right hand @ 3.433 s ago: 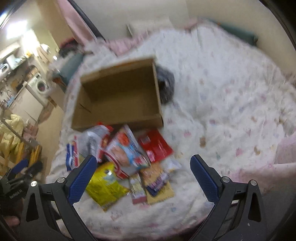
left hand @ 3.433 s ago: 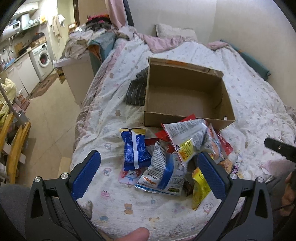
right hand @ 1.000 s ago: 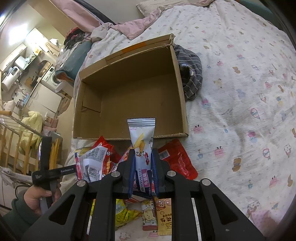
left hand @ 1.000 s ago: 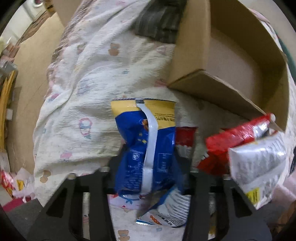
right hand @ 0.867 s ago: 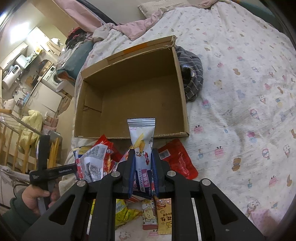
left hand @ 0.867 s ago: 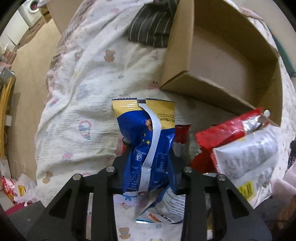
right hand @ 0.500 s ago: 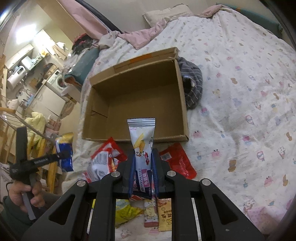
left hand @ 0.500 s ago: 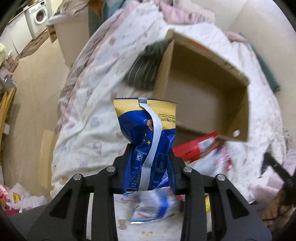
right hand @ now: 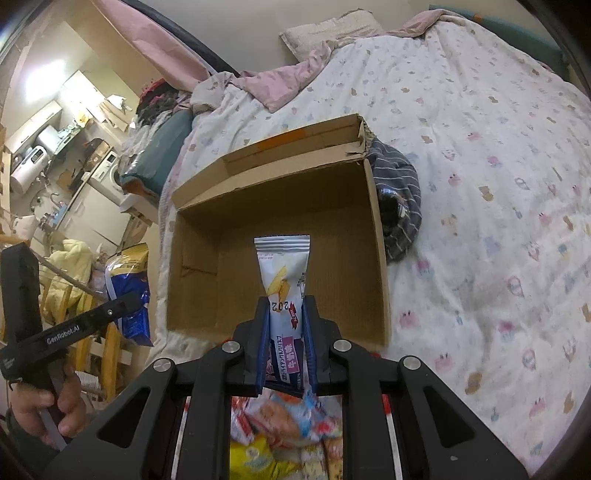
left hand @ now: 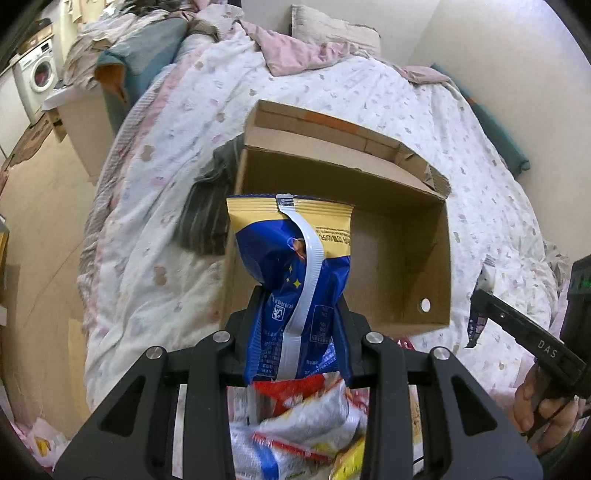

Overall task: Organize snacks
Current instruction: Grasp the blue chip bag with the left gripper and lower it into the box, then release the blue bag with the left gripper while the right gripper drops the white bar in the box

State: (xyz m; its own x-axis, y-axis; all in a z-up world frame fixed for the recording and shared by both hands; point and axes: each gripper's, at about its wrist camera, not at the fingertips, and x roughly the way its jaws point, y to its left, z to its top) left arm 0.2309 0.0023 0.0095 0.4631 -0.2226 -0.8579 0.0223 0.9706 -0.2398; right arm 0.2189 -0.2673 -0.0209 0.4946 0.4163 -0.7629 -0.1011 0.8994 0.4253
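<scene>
My left gripper [left hand: 301, 321] is shut on a blue and gold snack bag [left hand: 295, 266], held in the air in front of the open cardboard box [left hand: 424, 258]. My right gripper [right hand: 286, 332] is shut on a slim white snack packet [right hand: 284, 273], held above the near edge of the same box [right hand: 376, 236], which looks empty. The left gripper with its blue bag [right hand: 127, 291] shows at the left of the right wrist view. A pile of snack packets [left hand: 303, 424] lies on the bed below both grippers [right hand: 280, 435].
The box sits on a white patterned quilt [right hand: 498, 206]. A striped dark garment [right hand: 399, 195] lies against the box's side. Pink bedding and a pillow [left hand: 325, 33] are at the bed's head. Floor, a washing machine [left hand: 37, 74] and clutter lie to the left.
Both grippers closed on packets from the pile. My left gripper lifted the blue bag up and toward the box. My right gripper rose with the white packet.
</scene>
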